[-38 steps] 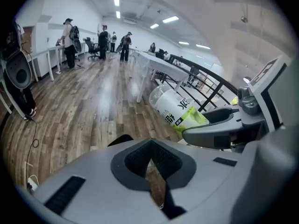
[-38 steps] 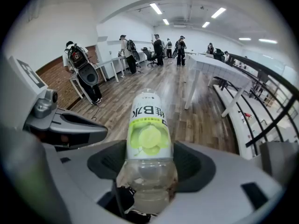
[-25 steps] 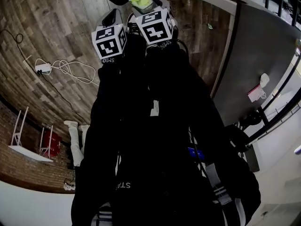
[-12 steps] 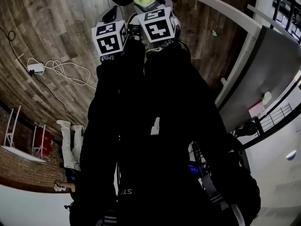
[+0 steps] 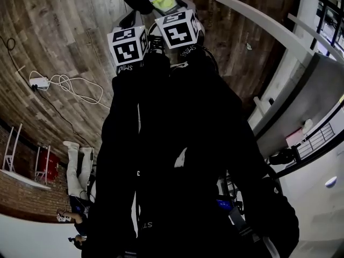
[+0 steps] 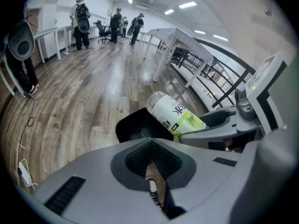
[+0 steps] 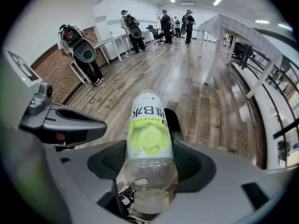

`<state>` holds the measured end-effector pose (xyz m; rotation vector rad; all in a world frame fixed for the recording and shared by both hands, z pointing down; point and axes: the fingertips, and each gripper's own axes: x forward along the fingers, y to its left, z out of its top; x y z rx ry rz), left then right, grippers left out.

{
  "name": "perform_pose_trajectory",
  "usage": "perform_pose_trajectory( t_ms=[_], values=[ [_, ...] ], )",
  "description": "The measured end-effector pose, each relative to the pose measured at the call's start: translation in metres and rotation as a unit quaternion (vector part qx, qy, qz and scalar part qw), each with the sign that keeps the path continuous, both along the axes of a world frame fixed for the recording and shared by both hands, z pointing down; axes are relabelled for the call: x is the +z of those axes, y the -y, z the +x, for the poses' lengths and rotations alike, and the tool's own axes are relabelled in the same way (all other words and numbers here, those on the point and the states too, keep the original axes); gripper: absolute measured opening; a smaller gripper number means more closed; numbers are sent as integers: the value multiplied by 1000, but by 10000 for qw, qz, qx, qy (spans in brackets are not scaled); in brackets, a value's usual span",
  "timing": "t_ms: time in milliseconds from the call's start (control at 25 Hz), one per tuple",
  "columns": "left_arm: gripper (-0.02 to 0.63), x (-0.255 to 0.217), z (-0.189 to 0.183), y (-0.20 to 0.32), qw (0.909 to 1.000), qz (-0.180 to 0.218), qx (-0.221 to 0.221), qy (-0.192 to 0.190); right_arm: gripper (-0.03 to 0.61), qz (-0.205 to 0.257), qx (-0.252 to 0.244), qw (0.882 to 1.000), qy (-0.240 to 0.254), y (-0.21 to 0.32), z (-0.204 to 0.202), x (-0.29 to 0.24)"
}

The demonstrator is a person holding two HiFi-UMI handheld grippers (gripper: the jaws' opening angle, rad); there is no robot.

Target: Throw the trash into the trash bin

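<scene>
Right gripper (image 7: pixel 147 174) is clamped on the plastic bottle (image 7: pixel 145 134) at its clear end, and the bottle hangs over the black trash bin (image 6: pixel 133 125). Left gripper (image 6: pixel 152 174) is pinched closed on nothing. The risk is that the bottle looks close to the rim, so a release could clip it and send it rolling across the wood-plank floor (image 6: pixel 84 92). It's a big open room, with long white desks (image 6: pixel 180 36) and people standing far back.

Wearing black sleeves (image 5: pixel 121 155), white lettering (image 5: pixel 145 226); left gripper (image 6: pixel 152 174) and right gripper (image 7: pixel 147 171) are showing grey shells (image 6: pixel 88 176), black-and-white marker cubes (image 5: pixel 128 46).
</scene>
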<state>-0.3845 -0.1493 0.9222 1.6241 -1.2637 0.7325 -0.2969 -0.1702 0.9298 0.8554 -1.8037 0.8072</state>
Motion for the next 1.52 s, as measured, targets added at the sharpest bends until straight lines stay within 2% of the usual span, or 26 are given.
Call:
perform_pose_trajectory(
  t_ms=[360, 640, 1360, 1520],
  values=[
    [0, 28, -7, 2, 9999, -105, -127, 17, 321, -89, -103, 9999, -89, 13, -1, 41],
    [0, 38, -9, 5, 9997, -164, -159, 24, 321, -157, -87, 9998, -15, 22, -7, 54],
    [0, 40, 4, 16, 9997, -206, -92, 24, 316, -125, -141, 9996, 231, 24, -8, 46],
    [0, 31, 8, 14, 9998, -193, -82, 49, 266, 1, -111, 9995, 287, 22, -3, 31]
  ],
)
